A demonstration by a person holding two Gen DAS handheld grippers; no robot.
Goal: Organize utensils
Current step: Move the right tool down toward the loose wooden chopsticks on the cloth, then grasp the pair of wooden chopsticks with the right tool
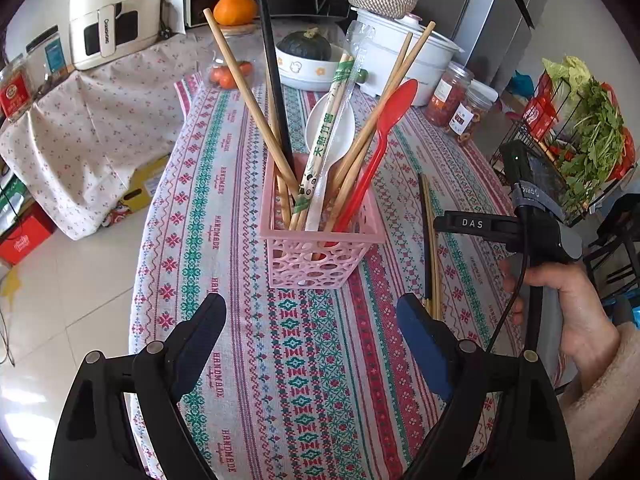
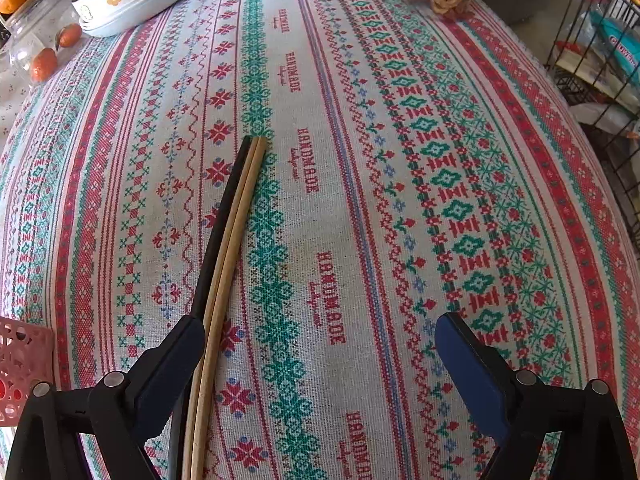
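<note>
A pink perforated basket (image 1: 320, 248) stands on the patterned tablecloth (image 1: 248, 360). It holds several bamboo chopsticks (image 1: 248, 96), a black chopstick (image 1: 276, 72), a wrapped chopstick pair (image 1: 326, 128), a white spoon (image 1: 330, 128) and a red spoon (image 1: 376, 148). My left gripper (image 1: 312, 320) is open and empty, just in front of the basket. A black chopstick (image 2: 218, 232) and two bamboo chopsticks (image 2: 236, 232) lie on the cloth right of the basket; they also show in the left wrist view (image 1: 430, 248). My right gripper (image 2: 316, 344) is open above them, its left finger (image 2: 168, 364) beside them.
At the table's far end stand a bowl with a dark squash (image 1: 306, 62), a white cooker (image 1: 404, 56), jars (image 1: 452, 96) and a tomato box (image 1: 230, 72). A wire rack with greens (image 1: 580, 140) stands right of the table. The basket's corner (image 2: 20, 368) shows left of my right gripper.
</note>
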